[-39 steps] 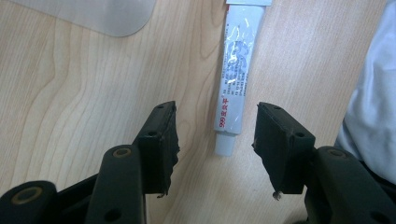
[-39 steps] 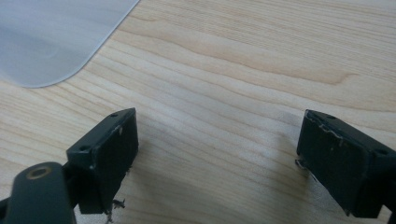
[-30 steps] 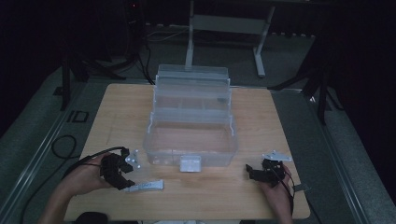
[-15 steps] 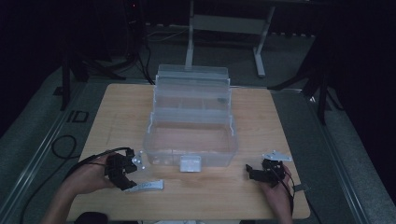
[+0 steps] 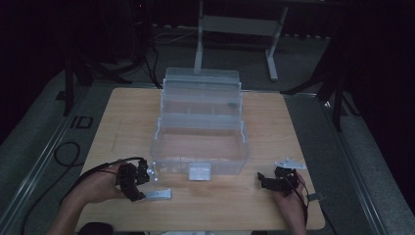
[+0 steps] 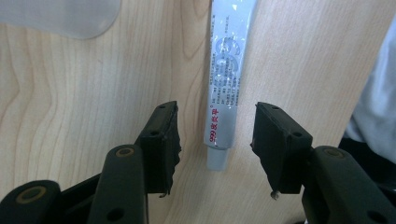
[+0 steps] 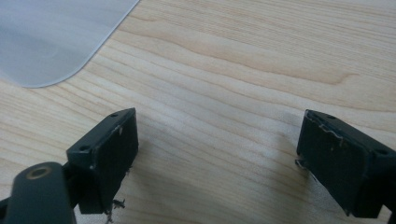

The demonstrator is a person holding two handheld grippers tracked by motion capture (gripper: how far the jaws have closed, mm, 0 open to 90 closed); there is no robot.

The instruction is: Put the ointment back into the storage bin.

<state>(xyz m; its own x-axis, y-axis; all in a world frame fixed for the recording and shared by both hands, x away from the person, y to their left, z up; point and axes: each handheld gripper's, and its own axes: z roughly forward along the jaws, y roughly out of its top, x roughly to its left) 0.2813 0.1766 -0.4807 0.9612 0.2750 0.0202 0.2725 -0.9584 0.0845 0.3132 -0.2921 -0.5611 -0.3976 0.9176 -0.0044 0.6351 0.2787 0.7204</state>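
Observation:
A white ointment tube (image 6: 229,70) with red and grey print lies flat on the wooden table (image 5: 122,122), near the front edge left of centre (image 5: 157,194). My left gripper (image 6: 216,135) is down over the tube's capped end. Its jaws have just been closing, with that end between them, but the pads stand clear of it on both sides. In the high view the left gripper (image 5: 139,185) is just left of the tube. My right gripper (image 5: 263,180) rests at the front right, open (image 7: 217,144) over bare wood.
A clear plastic toolbox (image 5: 195,164) stands open in the middle of the table, its lid raised at the back and a latch (image 5: 199,172) hanging at the front. Its rounded corner (image 7: 46,37) lies just beyond the right gripper. A light sleeve (image 6: 378,116) is at the front edge.
My left gripper has edged a little to the right, towards the tube. The right gripper, the tube and the box have stayed where they were.

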